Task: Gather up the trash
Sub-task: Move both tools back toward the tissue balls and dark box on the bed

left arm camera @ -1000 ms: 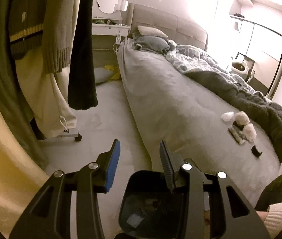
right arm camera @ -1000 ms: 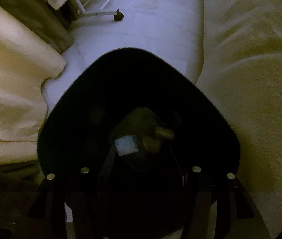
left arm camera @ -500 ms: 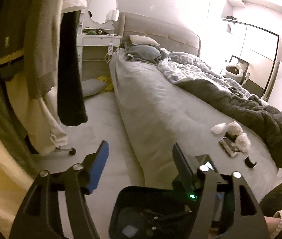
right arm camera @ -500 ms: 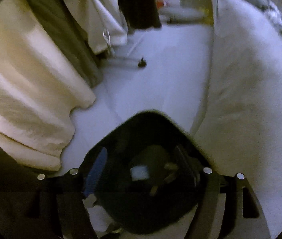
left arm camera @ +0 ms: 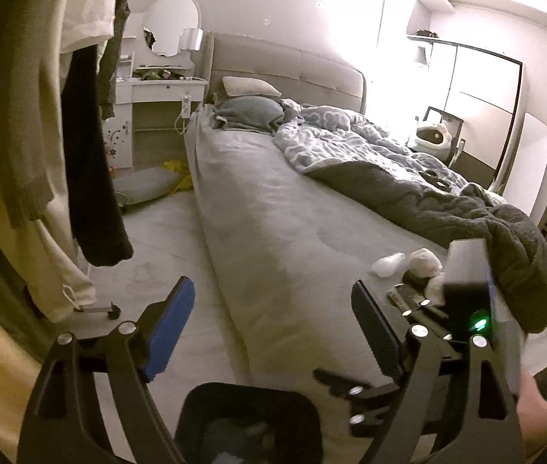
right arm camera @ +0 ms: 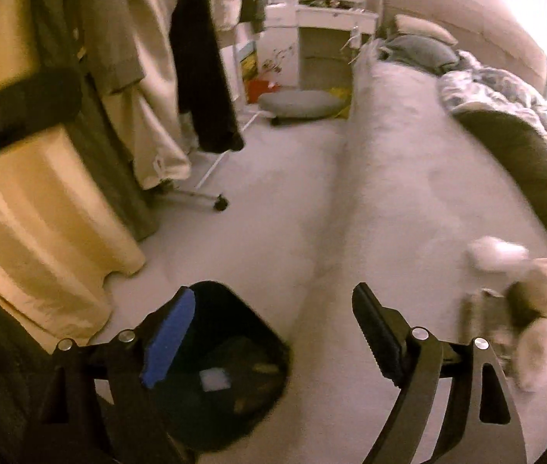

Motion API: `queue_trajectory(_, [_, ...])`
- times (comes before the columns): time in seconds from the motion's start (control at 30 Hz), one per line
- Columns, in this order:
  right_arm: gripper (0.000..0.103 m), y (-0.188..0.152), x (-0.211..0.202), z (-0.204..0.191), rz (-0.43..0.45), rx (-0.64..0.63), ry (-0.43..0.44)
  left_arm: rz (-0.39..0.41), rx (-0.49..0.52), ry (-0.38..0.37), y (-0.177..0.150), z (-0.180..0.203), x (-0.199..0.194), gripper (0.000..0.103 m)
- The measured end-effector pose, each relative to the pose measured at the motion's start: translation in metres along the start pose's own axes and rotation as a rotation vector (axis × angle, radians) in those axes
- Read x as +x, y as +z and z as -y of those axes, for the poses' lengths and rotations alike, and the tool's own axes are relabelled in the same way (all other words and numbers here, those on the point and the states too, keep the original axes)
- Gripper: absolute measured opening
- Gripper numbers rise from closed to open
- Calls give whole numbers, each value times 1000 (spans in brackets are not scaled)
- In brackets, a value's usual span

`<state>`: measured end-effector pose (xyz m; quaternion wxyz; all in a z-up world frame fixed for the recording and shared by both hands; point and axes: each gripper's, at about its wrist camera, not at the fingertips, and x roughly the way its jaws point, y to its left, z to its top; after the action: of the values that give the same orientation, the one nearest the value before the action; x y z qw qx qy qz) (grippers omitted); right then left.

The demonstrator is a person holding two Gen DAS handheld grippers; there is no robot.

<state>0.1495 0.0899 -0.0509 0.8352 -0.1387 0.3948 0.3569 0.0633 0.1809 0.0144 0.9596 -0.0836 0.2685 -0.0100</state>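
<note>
Now both the left tongs [left arm camera: 271,323] and right tongs [right arm camera: 273,326], jaws just opened wide and empty, hover above the black bin [right arm camera: 219,367], while what look like crumpled tissues [right arm camera: 536,282] wait on the bed [right arm camera: 401,178], presumably next.

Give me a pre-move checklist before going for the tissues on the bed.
1. Left gripper empty: ok, jaws just opened, nothing between them.
2. Right gripper empty: ok, jaws just opened wide, nothing held.
3. Crumpled tissues in view on the bed: ok, near the dark blanket.
4. Path to the tissues free: not ok in the left wrist view, where the right gripper's body partly hides them.
5. Black bin ready beside the bed: ok, open, some trash inside.
6. Number of tissue pieces: cannot tell, blurred.
</note>
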Motion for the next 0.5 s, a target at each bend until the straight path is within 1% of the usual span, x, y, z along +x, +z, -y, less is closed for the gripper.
queue_trajectory(0.1, [86,-4,-16,23,22,22,-33,-6,7,-7,0,10,8,87])
queue_trajectory(0.27, [86,-12,-31,54,32,50,-76,-30,3,-34,2,29,23,87])
queue_trajectory(0.5, [89,-18,-48,90,28,40,-136,-54,34,-77,-2,66,40,89])
